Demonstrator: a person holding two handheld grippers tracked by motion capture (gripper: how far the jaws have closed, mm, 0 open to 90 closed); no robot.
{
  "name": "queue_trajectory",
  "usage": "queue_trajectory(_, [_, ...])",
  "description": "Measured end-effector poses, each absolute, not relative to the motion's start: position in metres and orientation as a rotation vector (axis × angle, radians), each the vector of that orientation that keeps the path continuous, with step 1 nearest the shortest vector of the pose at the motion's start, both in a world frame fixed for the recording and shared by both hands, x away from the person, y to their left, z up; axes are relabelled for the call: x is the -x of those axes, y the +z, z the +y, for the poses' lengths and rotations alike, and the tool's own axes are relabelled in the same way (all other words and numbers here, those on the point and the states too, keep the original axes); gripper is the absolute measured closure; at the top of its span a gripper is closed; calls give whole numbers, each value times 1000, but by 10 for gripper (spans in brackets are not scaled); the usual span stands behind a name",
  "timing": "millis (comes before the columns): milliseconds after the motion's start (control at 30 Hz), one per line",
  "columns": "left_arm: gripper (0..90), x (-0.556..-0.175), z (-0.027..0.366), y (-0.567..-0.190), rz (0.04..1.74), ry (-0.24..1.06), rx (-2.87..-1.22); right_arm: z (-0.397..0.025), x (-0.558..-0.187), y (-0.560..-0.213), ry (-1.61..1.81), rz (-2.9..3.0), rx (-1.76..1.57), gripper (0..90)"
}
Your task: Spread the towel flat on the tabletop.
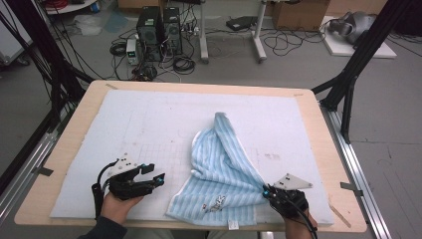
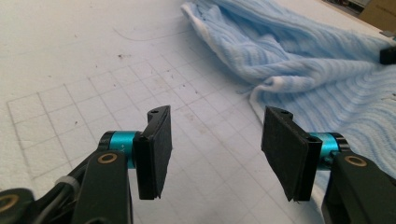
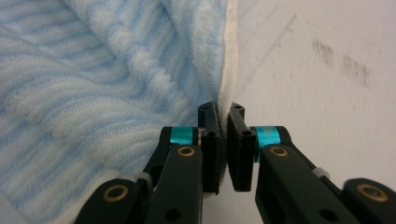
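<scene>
The near edge of the light blue towel (image 1: 221, 169) hung past the front of the white foam mat (image 1: 149, 119), and a small white tag there was too small to read. Dark specks on the cloth near that edge could not be made out. In the right gripper view the towel's (image 3: 93, 79) far reach was cut off by the frame.

The right tongs (image 1: 268, 190) were closed down to a thin slit on the towel's white-hemmed edge (image 3: 229, 70), at its right front corner. The left tongs (image 1: 155, 175) stood wide apart with nothing between them, over bare mat just left of the towel; in the left gripper view (image 2: 215, 149) only faint gridded lines and dirt specks lay under them.

The towel was crumpled, ribbed in stripes, a fold rising to a peak toward the mat's middle. The mat's left half and far side lay open. A pale wooden tabletop (image 1: 74, 124) showed as a border around the mat, closest at the front.
</scene>
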State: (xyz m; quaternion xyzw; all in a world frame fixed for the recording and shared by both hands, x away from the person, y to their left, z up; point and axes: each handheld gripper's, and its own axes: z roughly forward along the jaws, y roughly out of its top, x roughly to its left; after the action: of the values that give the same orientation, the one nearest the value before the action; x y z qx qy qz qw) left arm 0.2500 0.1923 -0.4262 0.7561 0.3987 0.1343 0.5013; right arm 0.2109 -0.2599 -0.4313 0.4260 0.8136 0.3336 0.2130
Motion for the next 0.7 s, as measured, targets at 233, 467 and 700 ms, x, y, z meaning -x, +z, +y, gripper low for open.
queue_trajectory(233, [428,-260,192,-416,961,330,-1808,-259,-226,-409,1110,2159,-1181,504])
queue_trajectory(467, [404,-275,187,-404,945,361,-1769,-220,-300,-406,1143,2191,-1213,407])
queue_trajectory(700, [363,-290,174,-392,899,397,-1774,-189,-345,-415,1043,2252,-1232,398])
